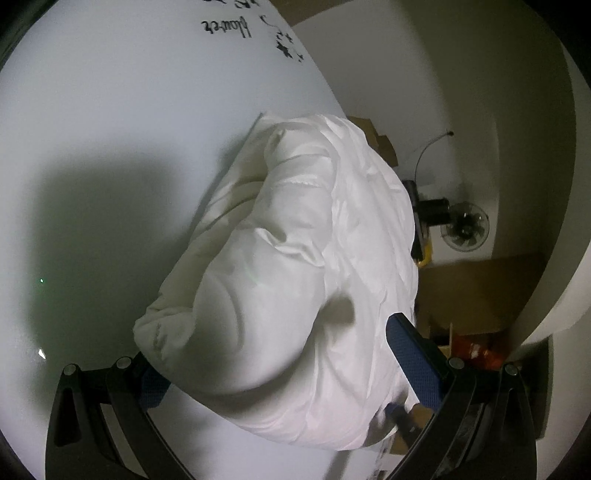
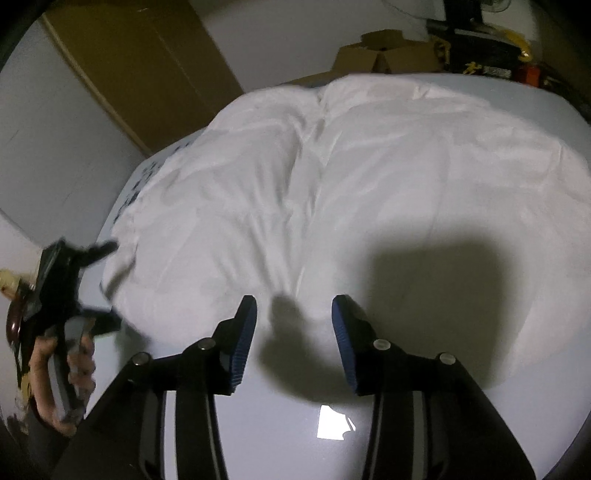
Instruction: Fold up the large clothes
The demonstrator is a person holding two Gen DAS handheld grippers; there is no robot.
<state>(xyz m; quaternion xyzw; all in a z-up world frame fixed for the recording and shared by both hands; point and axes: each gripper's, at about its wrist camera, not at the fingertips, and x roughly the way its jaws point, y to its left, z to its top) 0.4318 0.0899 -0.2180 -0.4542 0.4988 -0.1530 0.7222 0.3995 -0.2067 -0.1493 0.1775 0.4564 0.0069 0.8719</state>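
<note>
A bulky white garment lies bunched on the white table. In the left wrist view my left gripper stands wide open astride the near end of the bundle. One blue pad shows to the right of the cloth, and the other finger is partly hidden under the cloth. The right wrist view shows the garment spread across the table, with the left gripper at its left edge. My right gripper is open over bare table just short of the cloth's near edge, with nothing between its fingers.
A person's hand holds the left gripper. Open cardboard boxes and a large flat cardboard sheet stand beyond the table. A fan sits on the floor past the table edge. Black writing marks the tabletop.
</note>
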